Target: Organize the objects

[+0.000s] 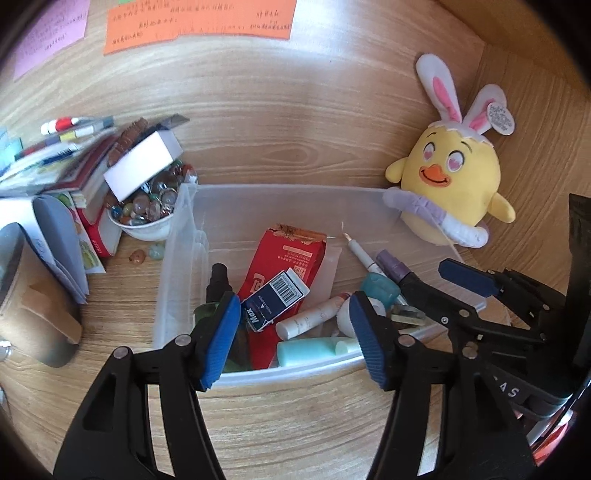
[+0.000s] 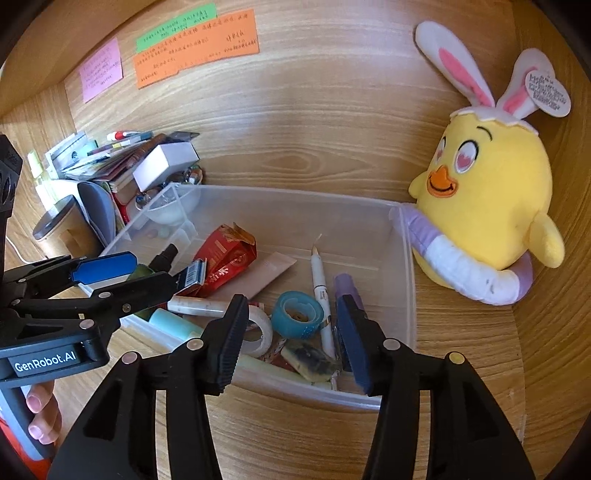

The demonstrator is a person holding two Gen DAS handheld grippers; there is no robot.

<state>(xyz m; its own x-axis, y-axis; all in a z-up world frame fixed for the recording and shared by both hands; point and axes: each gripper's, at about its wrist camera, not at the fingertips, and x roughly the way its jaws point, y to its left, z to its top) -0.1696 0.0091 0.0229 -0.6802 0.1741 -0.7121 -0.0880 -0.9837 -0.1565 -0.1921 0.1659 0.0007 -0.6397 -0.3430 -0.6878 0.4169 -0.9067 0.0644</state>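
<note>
Left wrist view: the left gripper point(image 1: 293, 336) hangs over the near wall of a clear plastic bin point(image 1: 288, 199) on the wooden desk point(image 1: 295, 417), its jaws apart and nothing pinched between the blue pads; just past the fingertips lie a mint tube point(image 1: 306, 350), a white tube point(image 1: 310, 319) and a navy box with a barcode point(image 1: 277, 301) resting on a torn red packet point(image 1: 291, 254); a white pen point(image 1: 360, 251) lies toward the bin's far right corner.

In the right wrist view the right gripper point(image 2: 291, 339) stands over the bin's near right corner, jaws likewise parted and empty; below them sit a white tape roll point(image 2: 260, 334), a teal tape roll point(image 2: 297, 314), a stained eraser point(image 2: 310, 360) and a purple marker point(image 2: 345, 286).

Beyond the bin's left end a white bowl of glass beads point(image 1: 147, 210) stands beside stacked books point(image 1: 74, 177); at the desk's right a yellow chick toy point(image 1: 454, 173) leans against the bin's far right corner; coloured notes point(image 1: 199, 22) hang on the back wall.
</note>
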